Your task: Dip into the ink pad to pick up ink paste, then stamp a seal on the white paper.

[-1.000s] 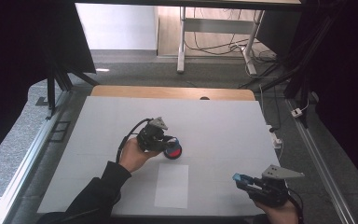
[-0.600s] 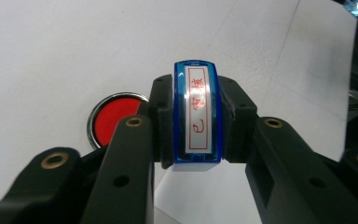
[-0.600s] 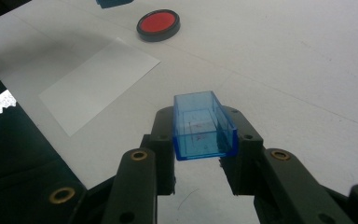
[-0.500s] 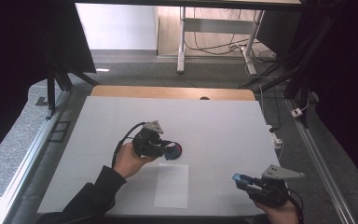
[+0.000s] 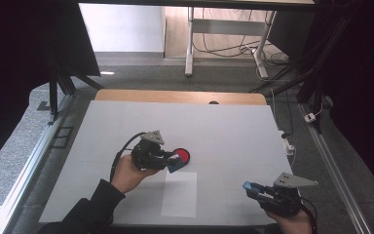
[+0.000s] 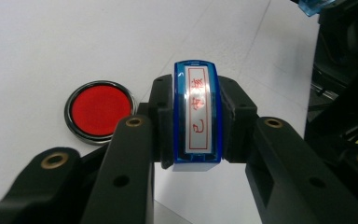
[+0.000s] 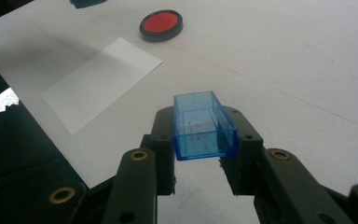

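My left gripper (image 6: 197,122) is shut on a blue stamp (image 6: 197,116) whose face bears red characters in a red frame. In the high view the left gripper (image 5: 172,164) holds the stamp (image 5: 175,166) just off the near left rim of a round red ink pad (image 5: 181,156), which lies to the stamp's left (image 6: 99,110) in the left gripper view. My right gripper (image 7: 204,140) is shut on a clear blue cap (image 7: 203,127), open end away from me. It hovers by the table's near right edge (image 5: 251,187).
A white sheet of paper (image 5: 180,193) lies flat near the front edge, between the two hands and just in front of the ink pad (image 7: 161,23). The white table top (image 5: 233,131) stretches behind; a rail and cables run along its right side.
The left hand has drawn the stamp back off the ink pad, toward the person and slightly left. The right hand has kept still with the cap.
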Available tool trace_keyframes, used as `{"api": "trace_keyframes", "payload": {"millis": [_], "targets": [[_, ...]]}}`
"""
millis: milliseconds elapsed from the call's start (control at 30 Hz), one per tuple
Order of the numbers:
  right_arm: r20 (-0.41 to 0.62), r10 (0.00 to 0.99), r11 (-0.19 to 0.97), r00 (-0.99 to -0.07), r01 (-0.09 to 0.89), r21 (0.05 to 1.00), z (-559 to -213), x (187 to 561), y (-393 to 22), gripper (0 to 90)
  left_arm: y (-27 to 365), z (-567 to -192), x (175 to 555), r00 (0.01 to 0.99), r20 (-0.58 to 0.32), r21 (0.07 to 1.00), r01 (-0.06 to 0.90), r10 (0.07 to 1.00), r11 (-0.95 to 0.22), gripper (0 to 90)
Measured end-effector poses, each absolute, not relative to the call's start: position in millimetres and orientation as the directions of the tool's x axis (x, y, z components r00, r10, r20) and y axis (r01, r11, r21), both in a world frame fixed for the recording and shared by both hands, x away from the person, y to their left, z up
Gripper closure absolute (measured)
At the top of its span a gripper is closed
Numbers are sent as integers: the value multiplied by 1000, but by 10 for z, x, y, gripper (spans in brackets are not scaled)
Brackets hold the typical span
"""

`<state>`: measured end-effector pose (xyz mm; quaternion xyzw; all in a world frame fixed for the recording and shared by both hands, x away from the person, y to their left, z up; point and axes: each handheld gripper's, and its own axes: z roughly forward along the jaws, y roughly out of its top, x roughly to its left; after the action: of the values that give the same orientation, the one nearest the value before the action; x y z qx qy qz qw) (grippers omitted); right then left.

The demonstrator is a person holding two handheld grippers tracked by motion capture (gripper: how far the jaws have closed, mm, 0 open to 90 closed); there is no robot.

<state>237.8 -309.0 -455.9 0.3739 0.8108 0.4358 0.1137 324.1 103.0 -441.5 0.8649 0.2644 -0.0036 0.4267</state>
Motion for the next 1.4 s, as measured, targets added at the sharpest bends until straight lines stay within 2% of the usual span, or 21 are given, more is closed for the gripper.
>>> {"api": "trace_keyframes", "payload": {"millis": [567, 1400], "targets": [[141, 708, 343, -692, 512, 788, -4560, 2382, -3087, 679, 1010, -4453, 3078, 869, -231, 736, 450, 437, -506, 699], [154, 700, 344, -698, 517, 784, -4564, 2393, -3090, 679, 722, -4853, 3012, 882, -188, 670, 437, 433, -600, 699]]}}
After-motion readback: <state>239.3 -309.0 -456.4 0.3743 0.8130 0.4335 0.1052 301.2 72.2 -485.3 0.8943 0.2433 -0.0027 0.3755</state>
